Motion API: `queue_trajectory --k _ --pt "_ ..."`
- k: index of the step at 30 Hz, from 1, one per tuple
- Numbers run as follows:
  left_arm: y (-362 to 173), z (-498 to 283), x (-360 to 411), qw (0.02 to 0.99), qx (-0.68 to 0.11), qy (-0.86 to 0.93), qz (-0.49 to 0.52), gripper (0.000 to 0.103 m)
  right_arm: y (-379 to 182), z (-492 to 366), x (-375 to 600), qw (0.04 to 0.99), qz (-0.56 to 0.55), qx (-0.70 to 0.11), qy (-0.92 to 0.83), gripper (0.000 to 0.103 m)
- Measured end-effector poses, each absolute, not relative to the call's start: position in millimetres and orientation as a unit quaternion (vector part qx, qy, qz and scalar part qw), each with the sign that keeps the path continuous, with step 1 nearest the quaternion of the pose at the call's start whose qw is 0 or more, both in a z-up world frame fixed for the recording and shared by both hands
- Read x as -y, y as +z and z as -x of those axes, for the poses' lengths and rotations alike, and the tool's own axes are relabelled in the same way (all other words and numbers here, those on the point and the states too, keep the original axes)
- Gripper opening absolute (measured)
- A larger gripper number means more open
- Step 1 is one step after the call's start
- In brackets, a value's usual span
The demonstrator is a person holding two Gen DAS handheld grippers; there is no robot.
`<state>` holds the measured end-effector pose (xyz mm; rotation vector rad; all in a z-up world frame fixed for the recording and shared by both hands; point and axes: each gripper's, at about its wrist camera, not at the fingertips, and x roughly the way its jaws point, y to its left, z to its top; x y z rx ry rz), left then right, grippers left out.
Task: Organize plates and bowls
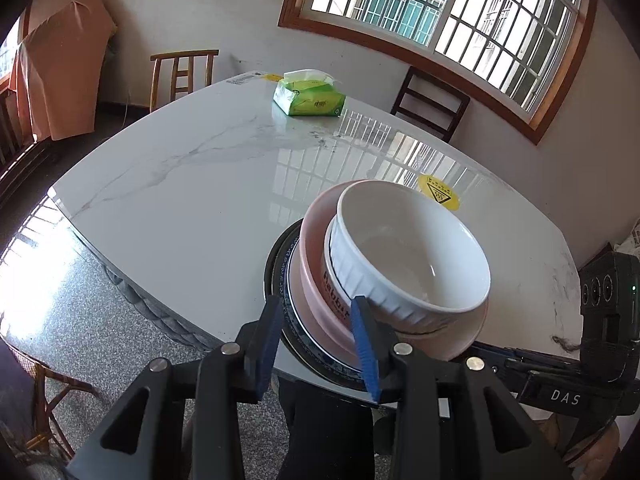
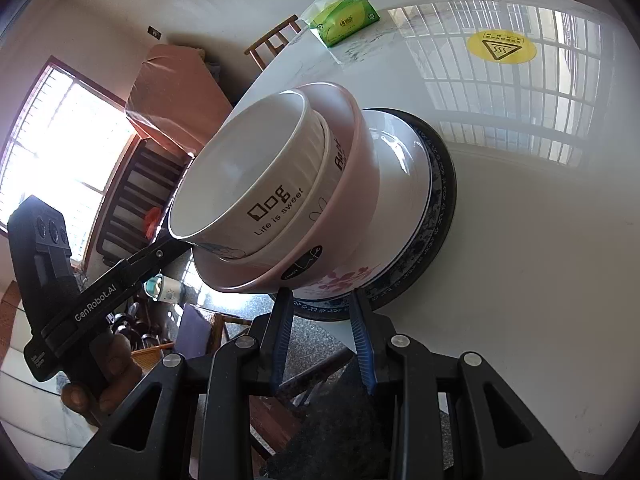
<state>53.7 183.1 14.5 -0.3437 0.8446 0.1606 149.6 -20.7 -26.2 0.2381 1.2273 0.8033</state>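
Observation:
A nested stack stands at the near edge of the marble table [image 1: 180, 184]. A white ribbed bowl [image 1: 412, 248] [image 2: 240, 168] sits on top, inside a lettered white bowl and a pink bowl [image 1: 316, 240] [image 2: 360, 152]. Below them lie a white plate, a blue-patterned plate [image 1: 285, 308] [image 2: 440, 184] and a dark plate [image 1: 270, 264]. My left gripper [image 1: 320, 340] is open, its blue pads on either side of the plates' near rim without touching it. My right gripper [image 2: 320, 316] is open at the stack's other side, with the plate rim just beyond its tips.
A green tissue pack [image 1: 308, 98] [image 2: 344, 20] lies at the far end of the table, and a yellow warning sticker [image 1: 439, 196] [image 2: 500, 48] is stuck beyond the stack. Wooden chairs [image 1: 182, 76] [image 1: 432, 104] stand at the far sides. A barred window fills the back wall.

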Motion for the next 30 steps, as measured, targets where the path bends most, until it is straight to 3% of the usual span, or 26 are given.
queue_trajectory --k 6,13,14,17,22,27,30 --pt "24 -35 -165 0.919 -0.363 0.093 0.123 0.036 -14 -142 26 0.774 -0.086 -0.519 0.351 0.029" --pt "29 -26 -145 0.934 -0.323 0.118 0.099 0.036 17 -106 43 0.868 -0.036 -0.379 0.319 0.036" --pt "27 -26 -142 0.934 -0.322 0.119 0.099 0.036 21 -101 45 0.880 -0.033 -0.355 0.314 0.039" --pt "25 -26 -135 0.936 -0.315 0.118 0.104 0.036 30 -89 50 0.905 -0.028 -0.299 0.301 0.060" --pt "27 -18 -116 0.949 -0.276 0.136 0.074 0.036 36 -72 52 0.925 -0.013 -0.246 0.291 0.067" --pt "32 -13 -95 0.955 -0.258 0.144 0.039 0.036 40 -50 57 0.946 -0.012 -0.181 0.267 0.095" --pt "33 -11 -88 0.955 -0.255 0.146 0.040 0.036 41 -39 63 0.958 -0.016 -0.148 0.245 0.098"
